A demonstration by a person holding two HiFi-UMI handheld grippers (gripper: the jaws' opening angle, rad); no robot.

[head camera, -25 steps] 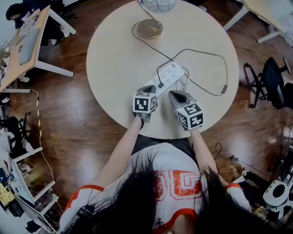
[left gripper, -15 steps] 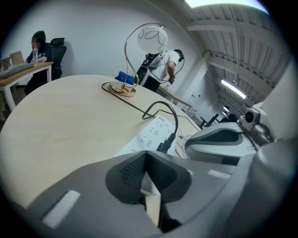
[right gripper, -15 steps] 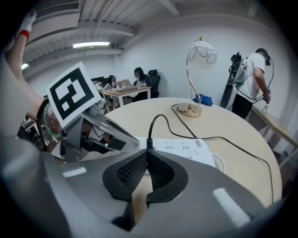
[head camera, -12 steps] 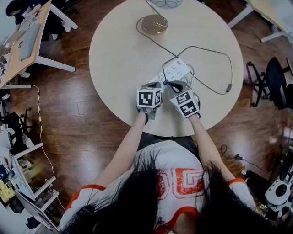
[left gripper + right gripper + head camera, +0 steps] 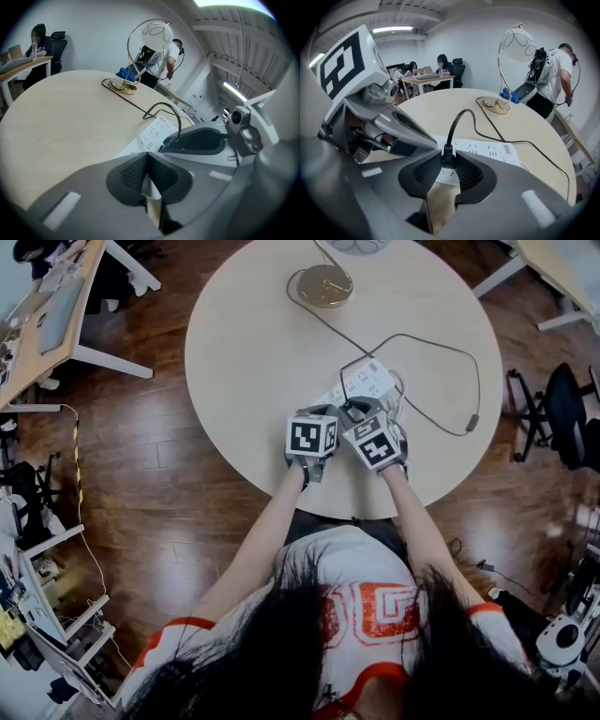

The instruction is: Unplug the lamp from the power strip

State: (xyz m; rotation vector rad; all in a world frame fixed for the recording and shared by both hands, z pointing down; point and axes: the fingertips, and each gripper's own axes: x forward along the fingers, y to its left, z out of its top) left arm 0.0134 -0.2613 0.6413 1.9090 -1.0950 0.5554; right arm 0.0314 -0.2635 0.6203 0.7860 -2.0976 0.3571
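Observation:
A white power strip [image 5: 367, 382] lies on the round table [image 5: 253, 362], with the lamp's black plug [image 5: 448, 152] standing upright in its near sockets. The lamp's cord [image 5: 412, 337] loops back to the brass lamp base [image 5: 325, 285]. My right gripper [image 5: 448, 158] is down on the strip; its jaws are opening and the plug stands between the pads, close to both. My left gripper [image 5: 146, 158] is shut with nothing between its pads, low at the strip's near end, right beside the right gripper [image 5: 356, 412].
An inline switch [image 5: 472, 422] sits on the cord near the table's right edge. Desks [image 5: 52, 315] and an office chair [image 5: 562, 409] stand around the table. People sit at a far desk [image 5: 426, 77], and one stands behind the lamp [image 5: 558, 70].
Both grippers have moved forward from the table's near edge onto the strip. The right gripper has swung left and come down around the plug.

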